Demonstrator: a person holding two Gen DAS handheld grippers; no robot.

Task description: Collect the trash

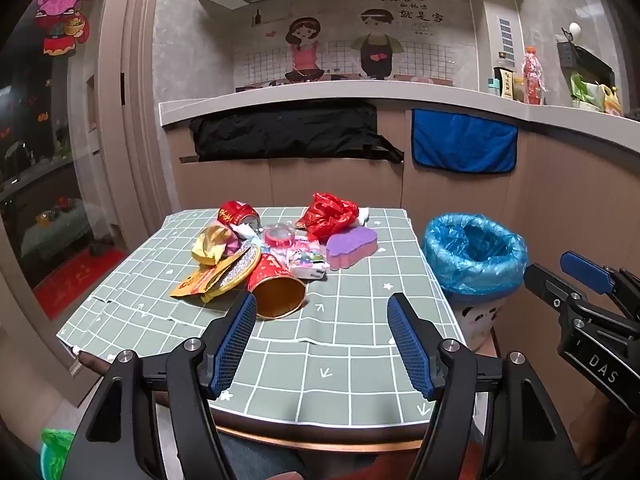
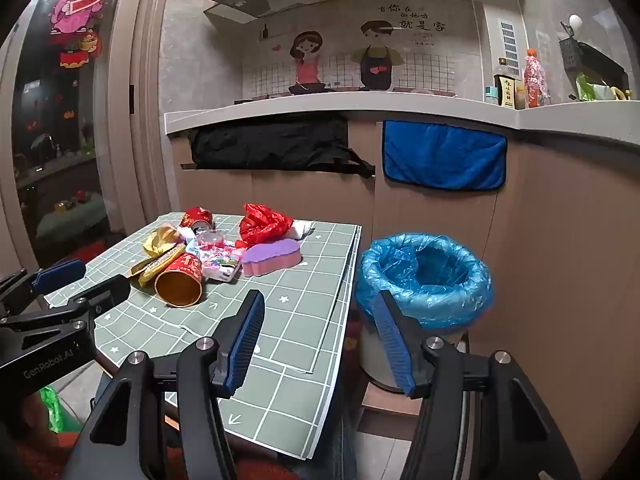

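Observation:
A pile of trash lies on the green checked table (image 1: 340, 368): a red paper cup (image 1: 276, 290) on its side, a red can (image 1: 238, 213), a crumpled red plastic bag (image 1: 330, 214), a purple sponge (image 1: 352, 246), gold and orange wrappers (image 1: 212, 268) and a pink packet (image 1: 306, 260). A bin with a blue liner (image 1: 474, 254) stands right of the table. My left gripper (image 1: 322, 340) is open and empty, above the table's near part, short of the cup. My right gripper (image 2: 320, 340) is open and empty, between the table's right edge and the bin (image 2: 424, 276). The cup (image 2: 180, 280) lies to its left.
A kitchen counter (image 1: 360, 96) runs behind the table, with a black cloth (image 1: 288, 132) and a blue towel (image 1: 464, 142) hanging from it. Bottles (image 1: 532, 76) stand on the counter at right. A glass door is at the left. A green bag (image 1: 56, 452) lies on the floor.

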